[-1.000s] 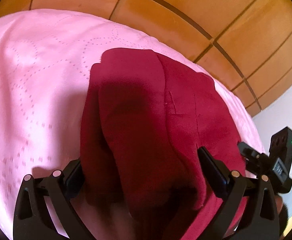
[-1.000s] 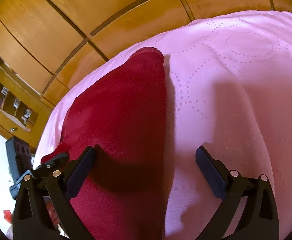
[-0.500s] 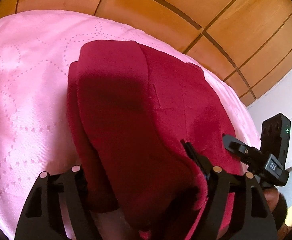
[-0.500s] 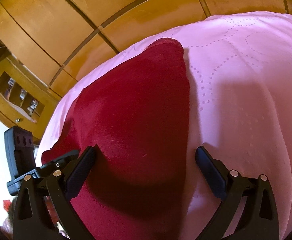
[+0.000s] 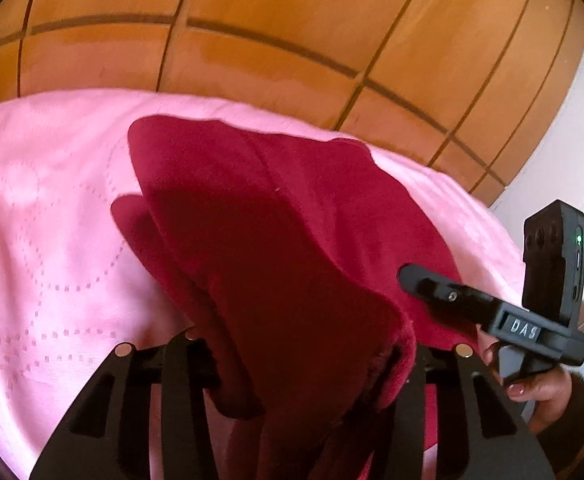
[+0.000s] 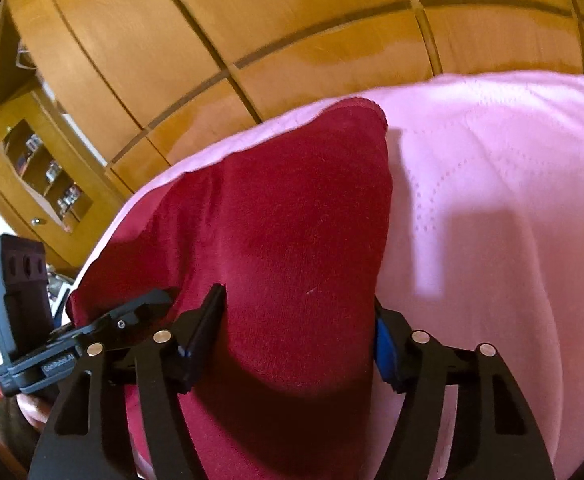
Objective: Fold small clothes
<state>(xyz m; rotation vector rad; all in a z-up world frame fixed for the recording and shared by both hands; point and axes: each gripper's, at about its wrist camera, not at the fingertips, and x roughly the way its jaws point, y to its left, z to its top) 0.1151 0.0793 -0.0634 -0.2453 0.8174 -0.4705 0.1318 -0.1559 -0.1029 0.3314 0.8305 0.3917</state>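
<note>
Nearest to me, the left claw [image 5: 303,364] has just been closing and now pinches a thick bunch of the red garment [image 5: 292,216] at its near edge; the cloth spills over both fingers, so I judge the pads are pressing, though the contact itself is buried under fabric. The right claw [image 6: 299,332] has just been closing too, its jaws standing either side of a broad hump of the same garment [image 6: 292,216]. The blue pad on one finger [image 6: 381,346] lies against the cloth's edge, but I cannot tell whether the two pads actually squeeze it.

The garment lies on the pink bedspread [image 5: 44,240], stretching from the claws away toward the wooden panelling [image 5: 252,32] behind the bed.

What could go wrong: the left claw has gathered several layers in a wad, so lifting may drag the lower layer along and spoil the fold. If the right claw's hold is loose, its side may slip free and the near edge would rise crooked. The bedspread beside the garment's right edge could also be caught in that claw and pulled up with it.

As for containers, beyond the garment, against the panelling, stands a wooden cabinet [image 6: 40,184] with an open niche holding small items, too small to identify.
</note>
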